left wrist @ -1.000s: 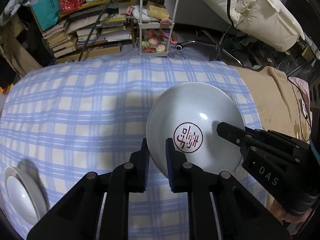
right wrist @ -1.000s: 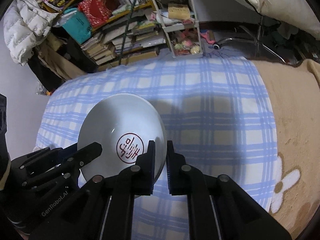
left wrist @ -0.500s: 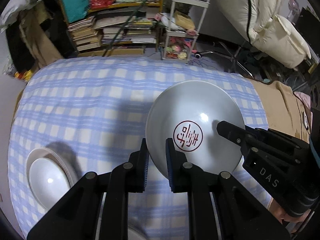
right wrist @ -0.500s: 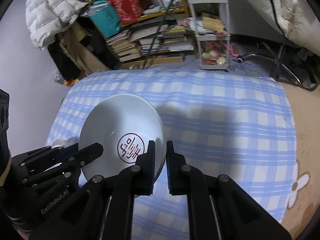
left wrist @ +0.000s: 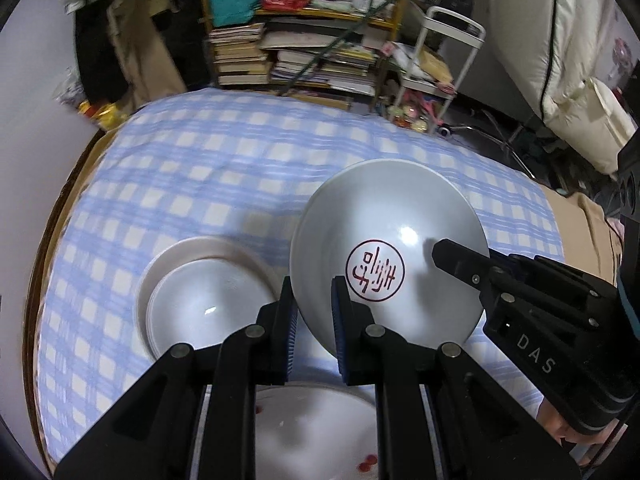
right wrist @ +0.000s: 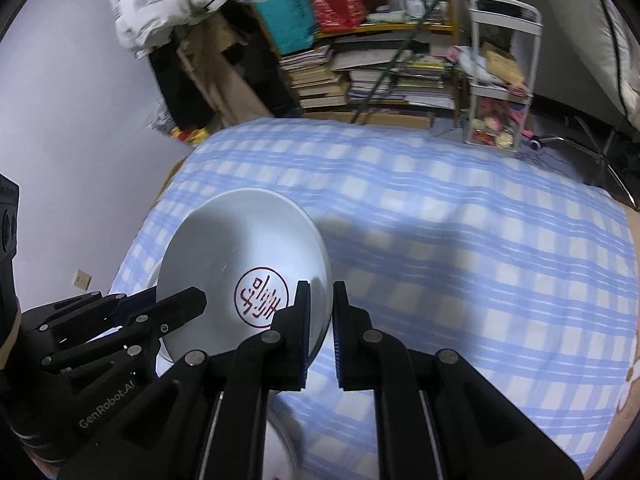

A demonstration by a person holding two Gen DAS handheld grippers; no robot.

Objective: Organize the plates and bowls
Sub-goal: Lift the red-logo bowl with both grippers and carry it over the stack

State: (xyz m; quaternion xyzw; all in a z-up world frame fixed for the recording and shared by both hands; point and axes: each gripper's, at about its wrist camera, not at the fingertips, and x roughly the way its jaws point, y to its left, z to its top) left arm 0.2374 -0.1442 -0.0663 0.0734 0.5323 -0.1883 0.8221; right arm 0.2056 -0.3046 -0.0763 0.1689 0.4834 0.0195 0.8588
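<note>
A white bowl (left wrist: 384, 248) with a red stamp inside is held in the air over the blue checked cloth (left wrist: 224, 160). My left gripper (left wrist: 314, 300) is shut on its left rim. My right gripper (right wrist: 320, 308) is shut on its right rim, where the bowl (right wrist: 240, 264) also shows. A white bowl resting in a plate (left wrist: 204, 296) lies on the cloth, left of the held bowl. A white plate with red spots (left wrist: 316, 432) lies under my left gripper's fingers.
Bookshelves with stacked books (left wrist: 296, 60) and a white cart (left wrist: 436, 72) stand past the far edge. A beige blanket (left wrist: 580, 220) lies to the right. A wall (right wrist: 80, 140) is on the left.
Both grippers carried the held bowl leftward and higher. The bowl-in-plate stack now lies closer to the held bowl, and the spotted plate has come into view below.
</note>
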